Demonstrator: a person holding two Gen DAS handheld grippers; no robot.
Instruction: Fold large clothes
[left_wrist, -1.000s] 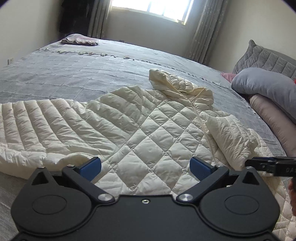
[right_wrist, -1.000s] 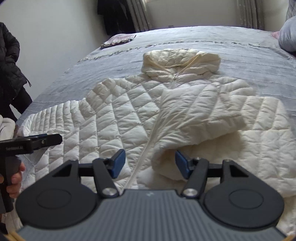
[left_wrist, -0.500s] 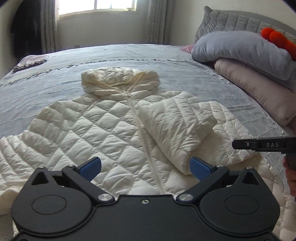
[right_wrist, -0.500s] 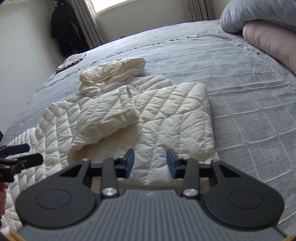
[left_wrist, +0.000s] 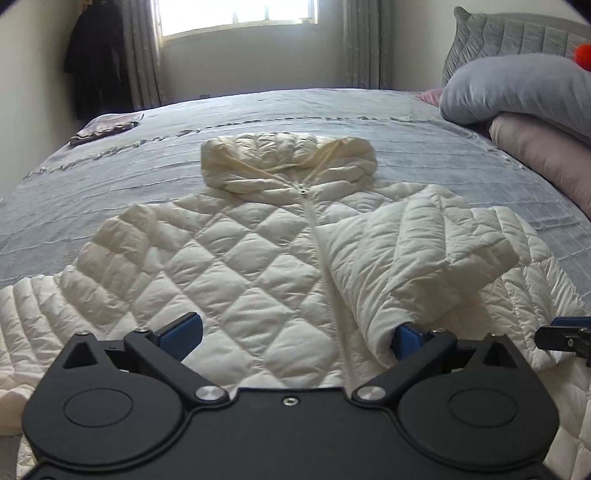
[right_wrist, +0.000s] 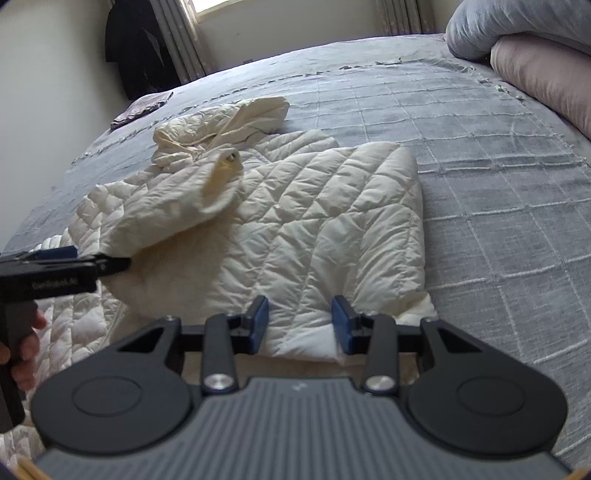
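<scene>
Right hand-held gripper (right_wrist: 299, 325) straddles the cream quilted puffer jacket's (left_wrist: 240, 266) hem, grip unconfirmed; left hand-held gripper (left_wrist: 291, 332) released. Pinch both layers before lifting.

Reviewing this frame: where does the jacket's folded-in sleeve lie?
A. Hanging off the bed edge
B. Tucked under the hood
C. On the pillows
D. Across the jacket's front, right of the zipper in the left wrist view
D: the sleeve lies across the jacket front, right of the zipper, clear of the hood and the pillows.
</scene>
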